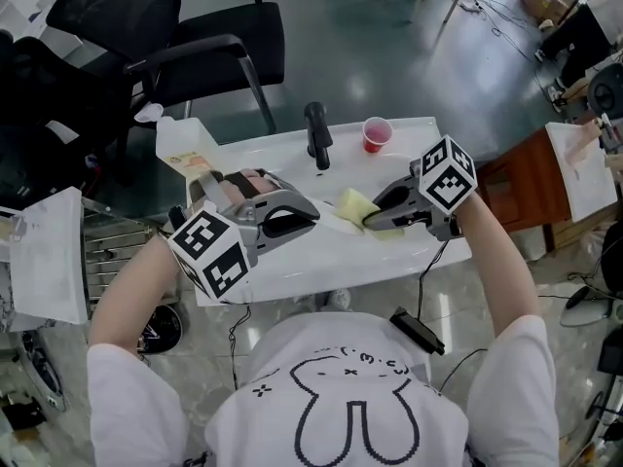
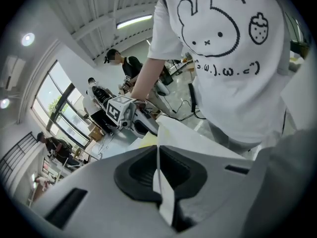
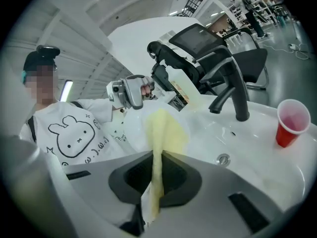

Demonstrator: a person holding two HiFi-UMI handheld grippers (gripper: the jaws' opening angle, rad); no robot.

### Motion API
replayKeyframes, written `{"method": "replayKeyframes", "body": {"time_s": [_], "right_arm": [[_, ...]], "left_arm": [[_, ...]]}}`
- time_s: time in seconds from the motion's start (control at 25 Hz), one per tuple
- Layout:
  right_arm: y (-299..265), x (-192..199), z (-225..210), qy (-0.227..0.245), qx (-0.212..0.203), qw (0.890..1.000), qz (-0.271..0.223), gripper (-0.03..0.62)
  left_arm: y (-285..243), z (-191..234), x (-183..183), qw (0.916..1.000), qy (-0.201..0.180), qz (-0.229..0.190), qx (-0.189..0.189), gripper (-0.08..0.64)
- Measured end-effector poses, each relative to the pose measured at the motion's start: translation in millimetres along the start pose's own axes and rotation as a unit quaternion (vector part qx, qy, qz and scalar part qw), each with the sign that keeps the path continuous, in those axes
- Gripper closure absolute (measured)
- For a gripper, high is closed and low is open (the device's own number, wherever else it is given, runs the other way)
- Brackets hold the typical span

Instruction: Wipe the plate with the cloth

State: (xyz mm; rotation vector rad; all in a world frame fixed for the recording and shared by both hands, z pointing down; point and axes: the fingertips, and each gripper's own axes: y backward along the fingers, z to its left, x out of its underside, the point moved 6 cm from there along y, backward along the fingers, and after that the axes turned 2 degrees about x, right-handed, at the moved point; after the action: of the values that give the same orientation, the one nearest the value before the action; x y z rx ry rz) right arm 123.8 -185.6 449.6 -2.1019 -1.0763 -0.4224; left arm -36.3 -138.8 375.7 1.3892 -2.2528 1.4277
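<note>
My left gripper [image 1: 308, 213] is shut on the rim of a white plate [image 1: 329, 224], held over the white sink. In the left gripper view the plate [image 2: 198, 139] runs edge-on out from between the jaws of the left gripper [image 2: 159, 157]. A yellow cloth [image 1: 357, 206] hangs from my right gripper [image 1: 376, 219], which is shut on it. In the right gripper view the cloth [image 3: 166, 128] lies against the plate [image 3: 128, 129] in front of the right gripper [image 3: 157, 156]. The two grippers face each other, close together.
The white sink [image 1: 282, 154] has a black faucet [image 1: 317, 134] at the back, with a red cup [image 1: 377, 133] beside it. A drain [image 3: 224, 158] shows in the basin. Black office chairs [image 1: 195, 37] stand beyond. A wooden table [image 1: 526, 178] is at the right.
</note>
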Motion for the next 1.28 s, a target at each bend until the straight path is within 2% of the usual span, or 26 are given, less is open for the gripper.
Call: {"method": "replayKeyframes", "body": {"time_s": [0.12,0.28,0.4,0.52,0.64,0.8,0.88,1.04,1.16,1.28], "right_arm": [[12,-11,8,0.018,0.002,0.999,-0.037,0.555],[35,-50,24,0.053,0.038,0.991,-0.119,0.555],[37,-73,37,0.067,0.051,0.986,-0.141,0.555],[20,-79,48,0.088,0.047,0.988,-0.114,0.555],[-1,-74,50,0.109,0.039,0.991,-0.066,0.555],[-19,-66,48,0.105,0.025,0.994,-0.018,0.555],[-22,-62,43,0.106,0.039,0.994,0.003,0.555],[-25,-46,20,0.085,0.094,0.991,0.050,0.555],[-27,-33,9,0.063,0.104,0.991,0.055,0.555],[-29,-27,9,0.060,0.111,0.991,0.050,0.555]], "left_arm": [[-1,-7,1,0.9996,-0.026,0.008,-0.004,0.541],[-2,-8,0,0.9990,-0.041,0.009,-0.016,0.541],[2,-4,-5,0.9980,-0.055,0.004,-0.030,0.541],[7,-2,-10,0.9975,-0.061,-0.001,-0.035,0.541],[8,-1,-13,0.9976,-0.058,-0.010,-0.037,0.541],[7,-6,-19,0.9977,-0.061,-0.014,-0.024,0.541],[7,-8,-22,0.9977,-0.062,-0.015,-0.022,0.541],[13,-6,-30,0.9975,-0.055,-0.026,-0.035,0.541],[17,-8,-35,0.9972,-0.057,-0.029,-0.039,0.540],[20,-13,-37,0.9971,-0.056,-0.029,-0.041,0.540]]}}
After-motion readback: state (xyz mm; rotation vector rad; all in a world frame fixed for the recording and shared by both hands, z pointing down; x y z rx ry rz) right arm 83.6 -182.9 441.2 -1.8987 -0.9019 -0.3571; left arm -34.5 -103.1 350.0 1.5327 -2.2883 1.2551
